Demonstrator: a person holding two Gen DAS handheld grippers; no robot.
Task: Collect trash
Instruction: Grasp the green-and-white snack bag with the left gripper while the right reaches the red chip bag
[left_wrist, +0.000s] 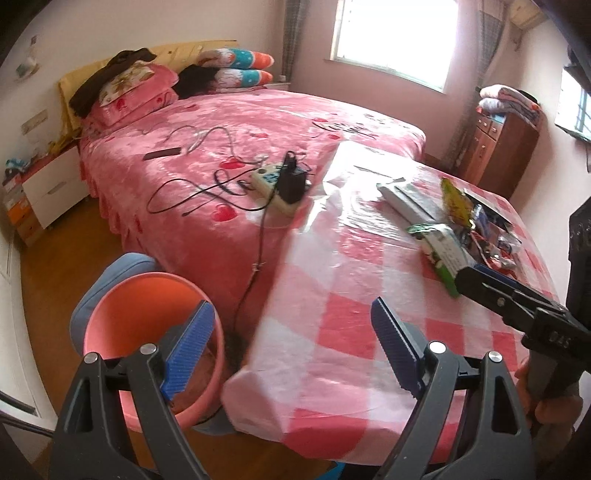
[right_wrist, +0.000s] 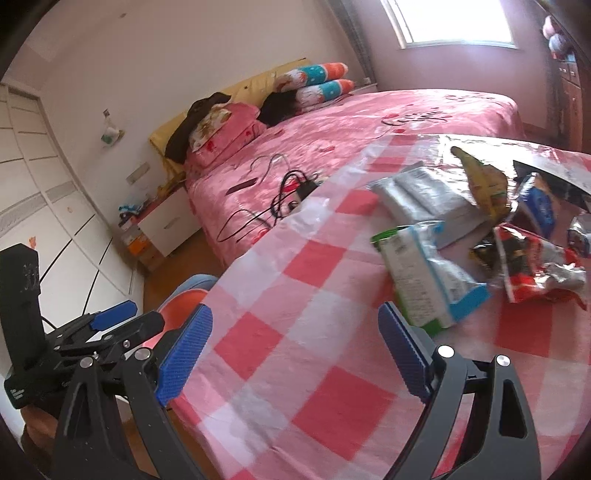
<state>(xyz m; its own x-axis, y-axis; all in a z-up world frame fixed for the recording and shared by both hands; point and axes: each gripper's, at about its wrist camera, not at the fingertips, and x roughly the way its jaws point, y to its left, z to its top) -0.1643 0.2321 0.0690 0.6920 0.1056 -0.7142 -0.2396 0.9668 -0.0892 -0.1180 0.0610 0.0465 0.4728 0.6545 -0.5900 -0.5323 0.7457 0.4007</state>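
A pile of trash lies on the red-and-white checked table (right_wrist: 306, 295): a green-and-white packet (right_wrist: 424, 280), a silver packet (right_wrist: 424, 195), a yellow snack bag (right_wrist: 484, 184) and a red wrapper (right_wrist: 535, 269). My right gripper (right_wrist: 293, 352) hovers over the cloth short of the green packet, open and empty. My left gripper (left_wrist: 295, 347) is open and empty over the table's near left corner. A pink bin (left_wrist: 147, 321) stands on the floor below its left finger. In the left wrist view the green packet (left_wrist: 443, 254) lies just beyond the right gripper (left_wrist: 480, 280).
A bed with a pink cover (left_wrist: 229, 122) touches the table's far side. On it lie a power strip with a black charger (left_wrist: 284, 184) and loose cables. A white nightstand (left_wrist: 51, 188), a wooden cabinet (left_wrist: 495, 147) and a white wardrobe (right_wrist: 44, 206) line the walls.
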